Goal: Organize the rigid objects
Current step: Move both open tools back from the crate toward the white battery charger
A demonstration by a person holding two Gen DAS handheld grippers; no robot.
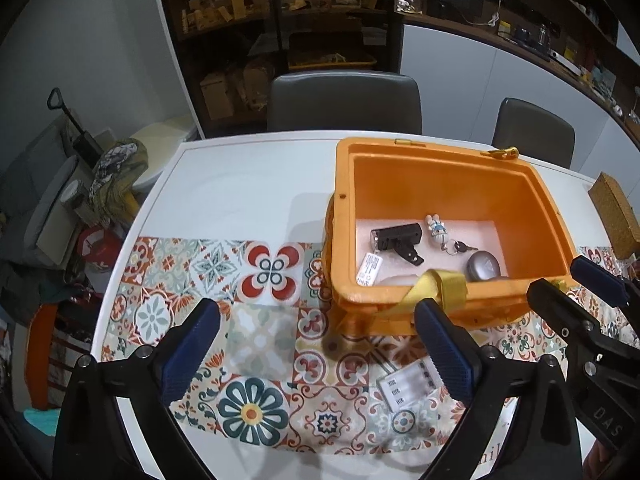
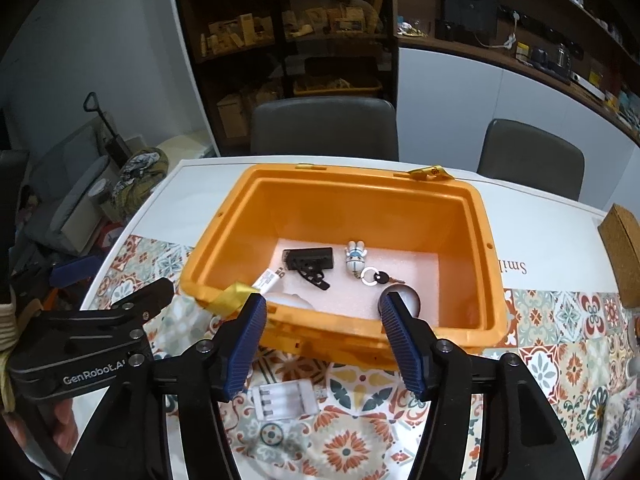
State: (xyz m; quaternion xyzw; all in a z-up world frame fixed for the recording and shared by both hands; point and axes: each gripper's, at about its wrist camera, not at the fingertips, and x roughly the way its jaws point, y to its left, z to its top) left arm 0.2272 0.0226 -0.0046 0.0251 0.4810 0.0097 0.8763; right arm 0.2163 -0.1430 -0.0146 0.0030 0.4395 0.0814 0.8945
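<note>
Right gripper (image 2: 322,334) is spread wide with nothing in it, hanging just short of the near wall of the orange bin (image 2: 486,240), and your left gripper (image 1: 316,344) is gaping just as wide and just as empty, off toward the bin's near-left corner.

Biggest thing first: the bin sits on the white table (image 1: 248,176), its near edge over the patterned tile mat (image 1: 256,344). It's open-topped, with a yellow strap (image 2: 232,298) draped over the near rim. Inside on the pale foam liner you've already got a black gadget (image 2: 308,262), a round silver disc (image 1: 482,266), a little blue-and-white figure keychain (image 2: 355,260) with a key, and a small white tagged item against the near wall.

What's left outside, as far as I can tell, is the clear plastic case (image 2: 286,400), lying flat on the mat between the bin's near wall and the mat's near edge. That's the bit the next move hangs on. From your right wrist view it sits below and just left of the open fingers, long axis running roughly side to side, parallel to the bin's near wall. From the left view it's tucked beside the right-hand finger (image 1: 440,344).

I'd say the right one is better lined up. You'd probably want to drop down and pinch across the short side.
</note>
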